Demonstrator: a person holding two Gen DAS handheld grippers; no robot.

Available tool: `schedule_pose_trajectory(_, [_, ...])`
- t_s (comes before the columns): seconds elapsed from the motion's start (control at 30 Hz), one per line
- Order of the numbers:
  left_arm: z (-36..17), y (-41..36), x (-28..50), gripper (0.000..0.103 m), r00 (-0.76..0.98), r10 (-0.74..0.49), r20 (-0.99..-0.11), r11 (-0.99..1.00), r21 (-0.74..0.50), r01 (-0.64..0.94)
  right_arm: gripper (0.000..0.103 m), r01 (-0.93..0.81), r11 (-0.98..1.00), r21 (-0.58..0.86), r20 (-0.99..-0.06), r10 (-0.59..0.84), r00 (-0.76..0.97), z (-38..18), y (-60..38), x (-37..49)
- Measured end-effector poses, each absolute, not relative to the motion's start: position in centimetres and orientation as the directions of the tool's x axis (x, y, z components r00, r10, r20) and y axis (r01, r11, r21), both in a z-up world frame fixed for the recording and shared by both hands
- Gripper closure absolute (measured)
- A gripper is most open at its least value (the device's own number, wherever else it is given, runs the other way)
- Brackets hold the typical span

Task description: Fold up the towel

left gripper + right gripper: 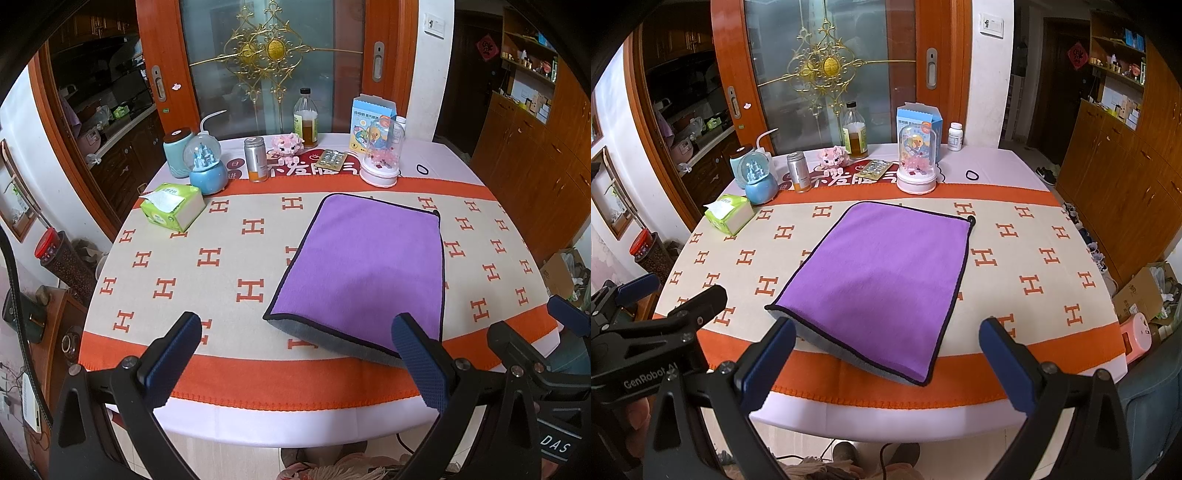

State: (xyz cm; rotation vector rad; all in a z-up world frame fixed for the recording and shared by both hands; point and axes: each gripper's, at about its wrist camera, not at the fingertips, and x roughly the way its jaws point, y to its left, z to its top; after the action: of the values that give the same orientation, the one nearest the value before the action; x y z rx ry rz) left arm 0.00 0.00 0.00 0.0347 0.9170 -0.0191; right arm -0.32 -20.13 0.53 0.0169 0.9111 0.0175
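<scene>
A purple towel (364,266) with black trim and a grey underside lies folded once on the patterned tablecloth; it also shows in the right wrist view (882,284). Its near edge shows the grey lower layer sticking out. My left gripper (295,354) is open and empty, held above the table's near edge, left of the towel's near corner. My right gripper (886,362) is open and empty, held just in front of the towel's near edge. Neither touches the towel.
At the back stand a tissue pack (171,207), a blue snow globe (207,170), a metal can (256,158), a glass bottle (306,118), a dome ornament (381,155), a blue box (369,118) and a black hair tie (971,174). A wooden cabinet (1126,155) stands right.
</scene>
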Motion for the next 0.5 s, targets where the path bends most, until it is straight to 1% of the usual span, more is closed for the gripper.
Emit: schedule_pose_trajectory(0.5, [0.01,0.04,0.0,0.001,0.608,-0.003,-0.794,0.999,0.022,0.033,0.003,-0.007,1.0,0.025,-0.79,0.024,0.612,0.38,-20.06,-0.69])
